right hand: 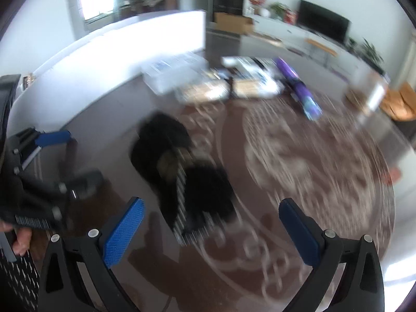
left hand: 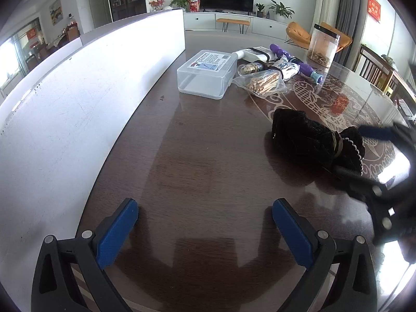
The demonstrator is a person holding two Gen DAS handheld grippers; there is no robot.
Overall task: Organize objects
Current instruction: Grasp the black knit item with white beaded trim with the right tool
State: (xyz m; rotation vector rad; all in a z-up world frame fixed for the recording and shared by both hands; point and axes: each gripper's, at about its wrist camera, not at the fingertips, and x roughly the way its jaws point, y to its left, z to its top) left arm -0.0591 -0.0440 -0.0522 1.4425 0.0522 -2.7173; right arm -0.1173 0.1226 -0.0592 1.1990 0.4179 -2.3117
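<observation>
- Left tool [left hand: 205, 230]: jaws wide apart, nothing held, low over bare desk [left hand: 208, 156], near side.
- Right tool [right hand: 212, 230]: jaws wide, empty; view blurred.
- Black bundle [left hand: 316, 143]: lies on desk, right of centre, between right tool's fingers, contact unclear.
- Clear box [left hand: 206, 74] & bagged items [left hand: 265, 80]: far side.

Left gripper [left hand: 205, 223], jaws spread wide, above a dark wooden tabletop [left hand: 202, 156]. A black bundled cloth [left hand: 312, 140] lies toward the right edge, the right gripper [left hand: 364, 153] straddling its end. A clear plastic box [left hand: 206, 74] sits farther back.
</observation>
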